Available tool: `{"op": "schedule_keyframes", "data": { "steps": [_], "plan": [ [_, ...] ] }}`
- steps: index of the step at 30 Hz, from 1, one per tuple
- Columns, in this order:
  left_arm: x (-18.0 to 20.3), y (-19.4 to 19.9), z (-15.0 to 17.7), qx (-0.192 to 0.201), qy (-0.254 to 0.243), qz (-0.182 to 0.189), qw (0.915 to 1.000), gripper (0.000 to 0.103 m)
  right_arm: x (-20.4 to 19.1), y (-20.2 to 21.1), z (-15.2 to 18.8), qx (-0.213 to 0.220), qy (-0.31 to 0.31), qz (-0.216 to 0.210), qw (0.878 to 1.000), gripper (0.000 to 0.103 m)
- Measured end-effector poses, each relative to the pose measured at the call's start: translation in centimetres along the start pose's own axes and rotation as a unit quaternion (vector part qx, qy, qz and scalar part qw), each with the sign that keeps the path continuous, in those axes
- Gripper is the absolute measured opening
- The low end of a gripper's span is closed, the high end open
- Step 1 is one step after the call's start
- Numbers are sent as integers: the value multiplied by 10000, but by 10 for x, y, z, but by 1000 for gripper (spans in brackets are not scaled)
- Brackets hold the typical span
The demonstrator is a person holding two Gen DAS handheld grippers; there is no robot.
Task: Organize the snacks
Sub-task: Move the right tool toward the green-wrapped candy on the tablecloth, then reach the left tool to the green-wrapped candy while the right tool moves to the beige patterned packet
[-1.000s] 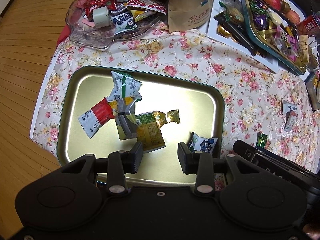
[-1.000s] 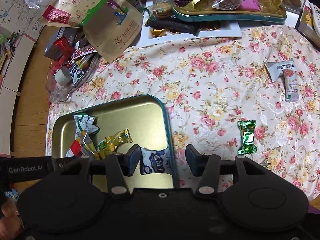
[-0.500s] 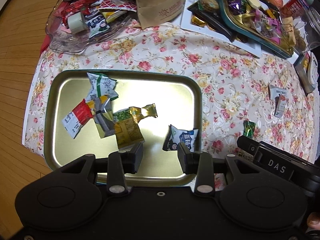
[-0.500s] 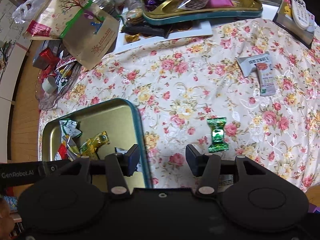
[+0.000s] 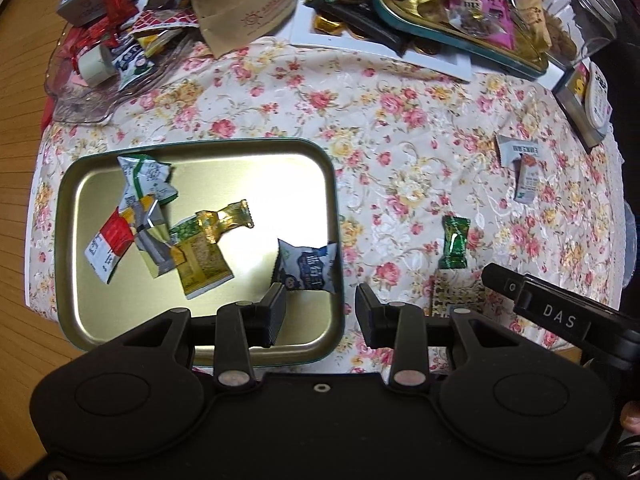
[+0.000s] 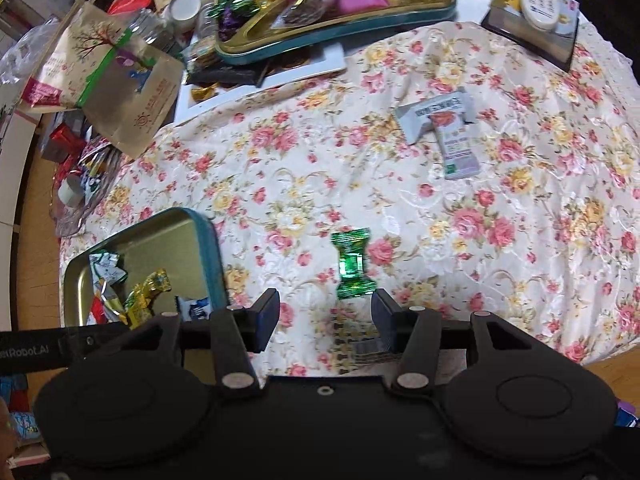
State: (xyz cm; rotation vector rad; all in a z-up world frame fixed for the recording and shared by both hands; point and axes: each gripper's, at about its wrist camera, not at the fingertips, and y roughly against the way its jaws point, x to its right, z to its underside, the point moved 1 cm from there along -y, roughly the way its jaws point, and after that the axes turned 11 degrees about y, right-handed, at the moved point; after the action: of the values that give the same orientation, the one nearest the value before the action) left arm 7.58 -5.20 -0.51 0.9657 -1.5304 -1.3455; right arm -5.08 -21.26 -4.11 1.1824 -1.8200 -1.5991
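A gold tray with a teal rim (image 5: 200, 320) (image 6: 168, 236) holds several snack packets, among them a blue-and-white packet (image 5: 308, 266) at its right edge. A green wrapped candy (image 5: 454, 242) (image 6: 352, 266) lies on the floral cloth right of the tray. A patterned packet (image 6: 354, 340) lies just below it, between the right fingers. Two grey sachets (image 5: 520, 166) (image 6: 448, 132) lie farther right. My left gripper (image 5: 322, 314) is open and empty over the tray's right rim. My right gripper (image 6: 326, 318) is open and empty, just short of the green candy.
A glass dish of snacks (image 5: 108, 64) sits at the back left beside a brown paper bag (image 5: 248, 4) (image 6: 116, 84). A second full teal tray (image 5: 452, 8) (image 6: 336, 4) on a white board is at the back. A remote on a box (image 6: 540, 4) is far right.
Both grippers have moved right. The left one went from over the tray's middle to its right rim. The right one left the blue-and-white packet and now faces the green candy.
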Motion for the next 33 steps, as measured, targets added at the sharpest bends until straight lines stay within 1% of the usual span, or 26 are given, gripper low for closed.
{"op": "schedule_keyframes", "data": {
  "steps": [5,11,15,20,23,26,29,31,33],
  "plan": [
    [18,-8,4,-104,-192,-45,9998,46,25,0,5,-35,-224,68,9997,54],
    [39,-19,10,-359,-399,-28,9986,46,49,-7,12,-170,-420,174,9988,54],
    [56,-18,13,-406,-561,49,9976,46,66,-14,17,-299,-581,243,9976,54],
    [70,-13,15,-416,-679,211,9966,46,86,-19,22,-343,-898,311,9949,54],
    [76,-9,16,-382,-746,308,9960,46,83,-26,29,-493,-753,294,9955,54],
    [79,-5,16,-308,-797,337,9958,46,68,-35,42,-781,-416,40,9961,54],
    [77,-5,13,-271,-746,308,9964,46,48,-50,58,-1146,-51,-201,9932,54],
    [74,-6,10,-287,-671,295,9969,46,35,-62,65,-1316,143,-253,9909,54],
    [71,-9,7,-317,-563,284,9975,46,25,-72,68,-1384,316,-211,9897,54]
  ]
}}
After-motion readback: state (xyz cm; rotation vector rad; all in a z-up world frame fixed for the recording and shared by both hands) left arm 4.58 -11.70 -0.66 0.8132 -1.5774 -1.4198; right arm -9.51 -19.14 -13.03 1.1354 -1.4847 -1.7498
